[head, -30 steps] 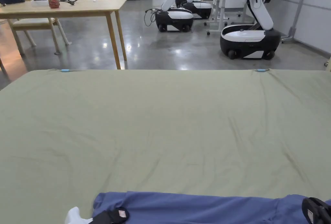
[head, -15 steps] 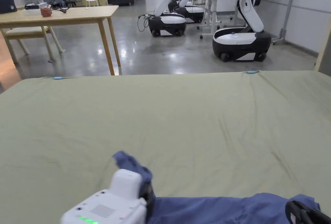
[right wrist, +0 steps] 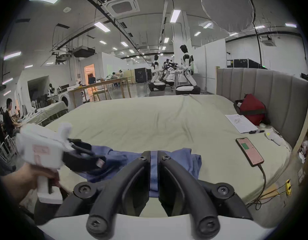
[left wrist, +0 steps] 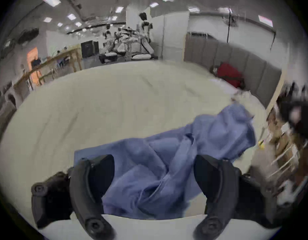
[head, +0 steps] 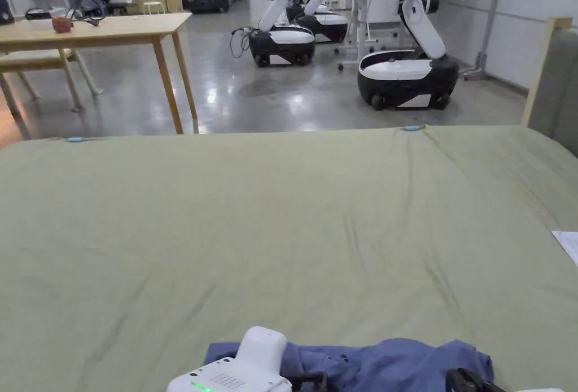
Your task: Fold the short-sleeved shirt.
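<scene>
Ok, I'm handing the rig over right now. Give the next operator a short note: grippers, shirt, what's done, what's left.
Right gripper: shut on a fold of the blue shirt, jaws pinching the cloth.
Left gripper: open, jaws wide apart over the shirt, gripping nothing.
Shirt: bunched and crumpled at the near edge of the green sheet, not laid flat.
Also on the bed, to the right: a phone on its cable, papers and a red bag. Keep the cloth away from them.
Done: no tidy fold visible.
Left: probably spread the shirt flat first, then fold the sleeves and body.
</scene>
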{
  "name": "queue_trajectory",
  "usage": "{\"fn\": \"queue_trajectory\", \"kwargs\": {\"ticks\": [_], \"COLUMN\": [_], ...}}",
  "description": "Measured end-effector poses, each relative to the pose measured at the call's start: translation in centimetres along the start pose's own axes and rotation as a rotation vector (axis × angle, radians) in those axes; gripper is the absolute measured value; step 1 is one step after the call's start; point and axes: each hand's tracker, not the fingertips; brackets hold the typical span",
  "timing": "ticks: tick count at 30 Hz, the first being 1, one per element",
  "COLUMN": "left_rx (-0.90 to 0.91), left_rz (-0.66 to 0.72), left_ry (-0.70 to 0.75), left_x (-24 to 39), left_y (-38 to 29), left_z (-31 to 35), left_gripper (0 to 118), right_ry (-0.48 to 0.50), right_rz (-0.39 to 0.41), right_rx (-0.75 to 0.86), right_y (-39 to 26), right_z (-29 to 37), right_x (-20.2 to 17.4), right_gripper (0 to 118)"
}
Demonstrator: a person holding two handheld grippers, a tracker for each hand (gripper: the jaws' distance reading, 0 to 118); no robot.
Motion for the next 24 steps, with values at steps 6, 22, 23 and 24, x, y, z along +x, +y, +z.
{"fn": "queue_trajectory", "kwargs": {"ticks": [6, 22, 23, 24], "left_rx": [-0.021, 0.004, 0.147, 0.198], "left_rz": [0.411, 0.47, 0.503, 0.5], "left_ry": [-0.006, -0.186, -0.215, -0.201], "left_x": [-5.6, -1.5, -2.3, -3.1], "left_y": [-0.6, -0.7, -0.4, 0.0], "left_z": [0.8, -2.2, 0.0, 1.8], "left_gripper": [98, 13, 13, 13], "right_ry": [0.02, 0.01, 0.007, 0.005], "right_rz": [-0.083, -0.134, -0.121, -0.109], "right_rx": [-0.008, -0.027, -0.028, -0.029], "right_y": [-0.7, -1.2, -1.1, -0.9], "right_z": [-0.8, -0.9, -0.8, -0.6], "right_x": [1.9, 3.1, 2.9, 2.6], "right_gripper": [10, 10, 10, 10]}}
